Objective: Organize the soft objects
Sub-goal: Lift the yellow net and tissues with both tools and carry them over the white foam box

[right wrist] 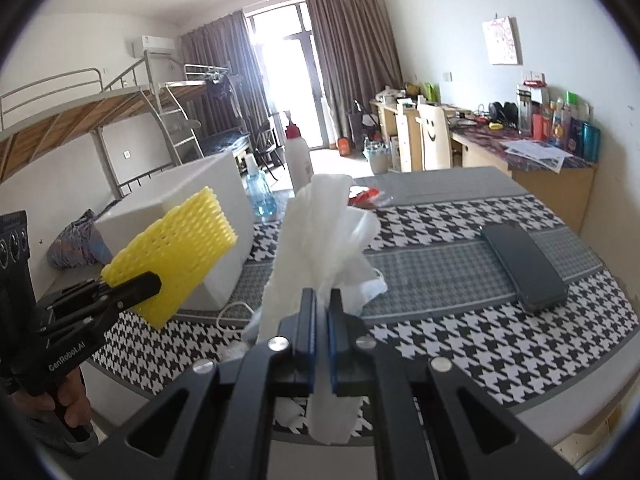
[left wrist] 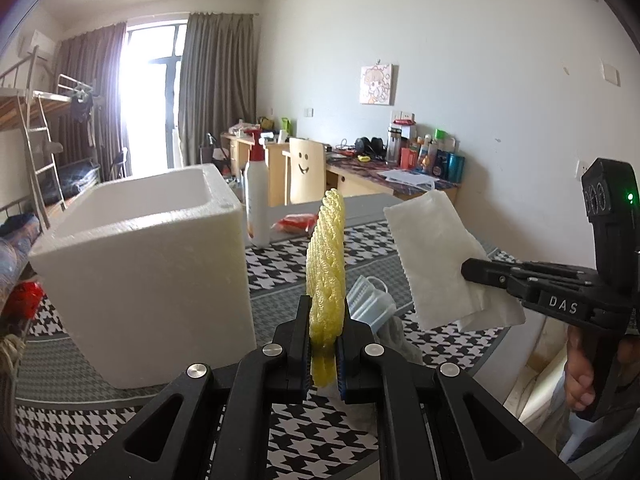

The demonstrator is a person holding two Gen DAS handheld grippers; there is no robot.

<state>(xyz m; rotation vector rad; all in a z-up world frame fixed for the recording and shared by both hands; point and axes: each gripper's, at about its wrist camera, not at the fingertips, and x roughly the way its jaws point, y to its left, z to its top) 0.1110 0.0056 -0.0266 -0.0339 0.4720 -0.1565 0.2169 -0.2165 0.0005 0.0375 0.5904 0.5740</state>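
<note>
Between my left claw's (left wrist: 324,354) fingers, in the left wrist view, a yellow foam net (left wrist: 326,264) stood edge-on, its honeycomb mesh rising upright above the houndstooth tablecloth (left wrist: 280,276); the pads pinched its lower end tight. Just left of it sat the white foam box (left wrist: 152,264), open at the top, and behind the net a pale blue face mask (left wrist: 370,300) lay on the cloth. Off to the right my right claw (left wrist: 474,272), marked "DAS" on its black body, clamped a white paper towel (left wrist: 436,256) held up clear of the table. From the right wrist view, the towel (right wrist: 320,240) looked crumpled and folded, sticking up from my right claw (right wrist: 322,344), whose blue-lined pads were pressed together on it. At the left my left claw (right wrist: 140,284), lettered "GenRobot.AI", gripped the yellow net (right wrist: 176,252) by one corner in front of the box (right wrist: 224,200). A dark phone (right wrist: 520,264) lay flat on the cloth's grey band at the right.
</note>
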